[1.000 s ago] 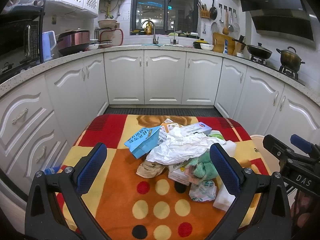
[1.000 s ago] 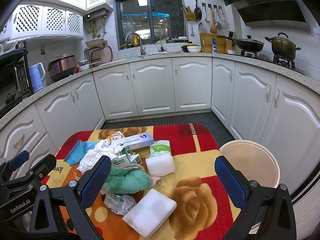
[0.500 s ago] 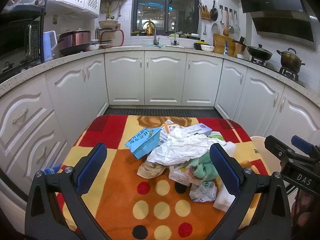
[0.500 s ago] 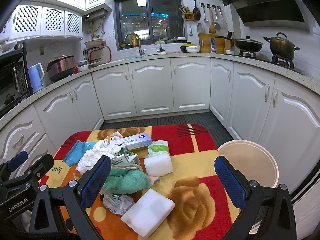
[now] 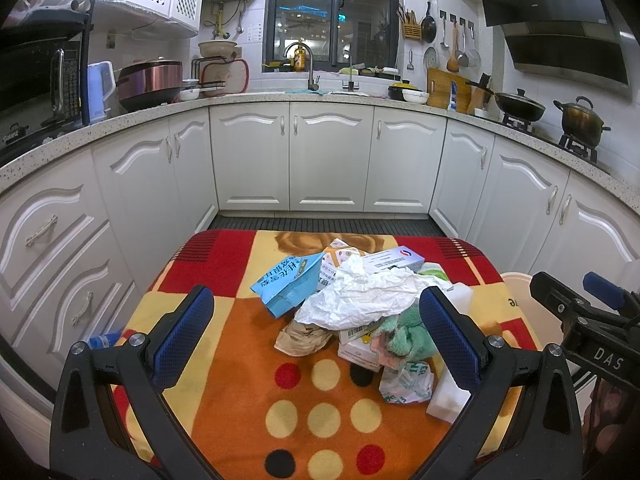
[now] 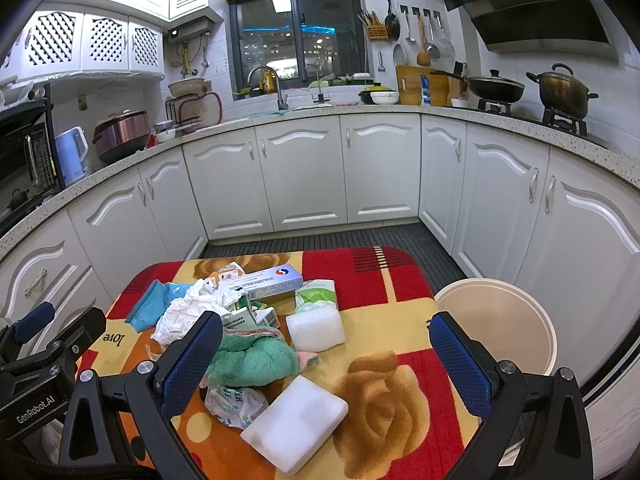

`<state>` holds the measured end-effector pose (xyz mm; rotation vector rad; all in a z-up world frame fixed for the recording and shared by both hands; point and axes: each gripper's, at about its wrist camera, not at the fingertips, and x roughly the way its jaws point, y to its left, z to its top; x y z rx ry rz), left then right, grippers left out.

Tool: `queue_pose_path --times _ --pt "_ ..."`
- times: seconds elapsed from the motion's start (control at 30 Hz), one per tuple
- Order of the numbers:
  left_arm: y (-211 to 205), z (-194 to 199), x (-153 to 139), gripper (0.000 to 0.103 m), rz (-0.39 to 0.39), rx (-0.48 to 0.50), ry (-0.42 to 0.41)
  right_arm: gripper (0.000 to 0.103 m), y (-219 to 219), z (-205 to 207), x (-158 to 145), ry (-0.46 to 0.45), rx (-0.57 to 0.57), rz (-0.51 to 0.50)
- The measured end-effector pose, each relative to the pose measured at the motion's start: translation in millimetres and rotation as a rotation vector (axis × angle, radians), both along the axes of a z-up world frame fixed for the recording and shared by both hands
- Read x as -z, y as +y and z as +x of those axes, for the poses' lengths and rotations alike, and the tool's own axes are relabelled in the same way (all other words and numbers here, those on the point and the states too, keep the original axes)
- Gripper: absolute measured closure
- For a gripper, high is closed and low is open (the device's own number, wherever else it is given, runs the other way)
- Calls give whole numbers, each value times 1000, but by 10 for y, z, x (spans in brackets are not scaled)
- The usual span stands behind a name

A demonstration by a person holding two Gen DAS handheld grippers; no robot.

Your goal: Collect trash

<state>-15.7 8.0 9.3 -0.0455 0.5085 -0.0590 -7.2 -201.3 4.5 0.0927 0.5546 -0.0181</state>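
The left gripper (image 5: 316,336) hovers over the near edge of the counter (image 5: 224,332), which is draped in a red, yellow and orange blanket; its blue-padded fingers (image 5: 182,332) are spread wide and hold nothing. Ahead of it the trash sits in one heap near the middle of the counter. At the left of the heap lies a blue paper packet (image 5: 290,282), with a brown crumpled wrapper (image 5: 304,338) just in front of it. A big sheet of crumpled white paper (image 5: 360,298) rests on top of the pile, partly covering a long white box (image 6: 260,282) behind it. A green cloth (image 6: 252,360) is bunched toward the near side, touching a small printed plastic wrapper (image 6: 234,400). Two white foam blocks (image 6: 296,422) lie on the right side of the heap. The right gripper (image 6: 326,364) hangs over this side, its fingers (image 6: 460,364) also wide apart and empty. Just beside the counter's right edge stands a cream bucket (image 6: 496,320), open at the top.
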Motion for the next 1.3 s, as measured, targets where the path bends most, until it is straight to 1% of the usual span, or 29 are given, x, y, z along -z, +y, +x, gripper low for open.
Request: queue_pose_path --times 0.67,0.9,1.3 --pt "29 0 5 1 4 -4 -4 1 -29 -23 2 13 2 -7" --pt "102 29 30 1 -2 -10 6 1 4 2 9 22 -1 -15" --pt "111 53 68 1 -4 -10 15 1 43 27 19 37 -6 -18"
